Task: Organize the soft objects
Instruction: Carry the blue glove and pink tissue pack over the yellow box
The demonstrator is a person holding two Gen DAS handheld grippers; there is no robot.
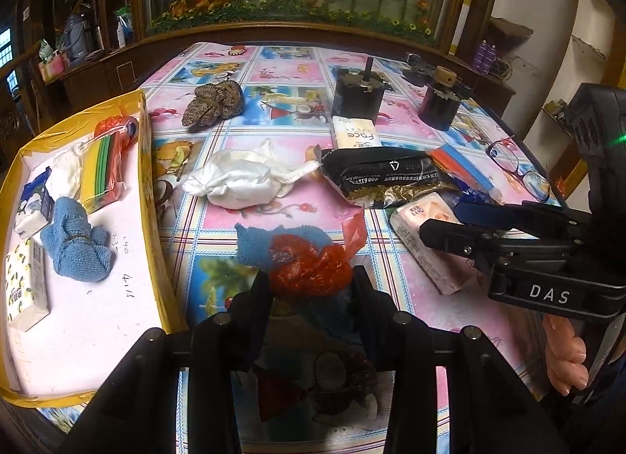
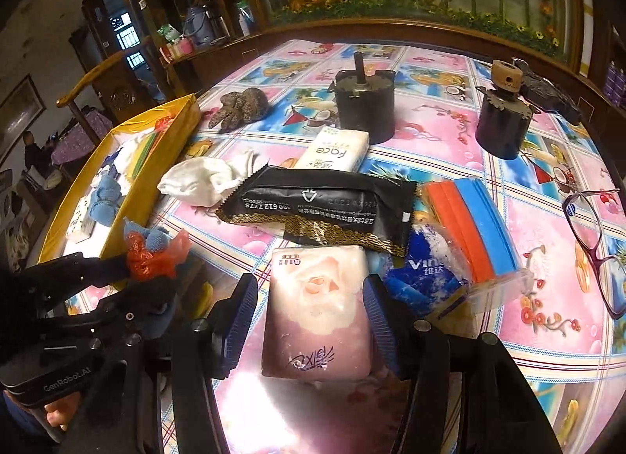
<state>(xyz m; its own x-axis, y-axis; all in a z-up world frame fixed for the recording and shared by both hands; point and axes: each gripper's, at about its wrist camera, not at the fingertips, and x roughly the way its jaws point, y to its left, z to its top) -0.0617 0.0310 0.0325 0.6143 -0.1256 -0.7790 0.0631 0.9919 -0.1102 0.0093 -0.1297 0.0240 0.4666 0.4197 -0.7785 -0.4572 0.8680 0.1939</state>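
Note:
My left gripper (image 1: pixel 311 283) is shut on a bundle of blue towel and red plastic bag (image 1: pixel 309 262), held just above the table; the bundle also shows in the right wrist view (image 2: pixel 150 252). My right gripper (image 2: pixel 311 293) has its jaws on either side of a pink rose-print tissue pack (image 2: pixel 317 309), touching it; this pack also shows in the left wrist view (image 1: pixel 426 250). A white cloth (image 1: pixel 242 176), a brown knitted bundle (image 1: pixel 215 101) and a "face" tissue pack (image 1: pixel 356 135) lie on the table. A yellow-rimmed tray (image 1: pixel 150 180) at left holds soft items.
A black snack wrapper (image 2: pixel 321 203), a blue Vinda pack (image 2: pixel 422 278), orange-blue sponges in a bag (image 2: pixel 469 223), glasses (image 2: pixel 594 242) and two dark cylinders (image 2: pixel 364 101) (image 2: pixel 500 121) stand on the patterned tablecloth. A wooden cabinet runs behind the table.

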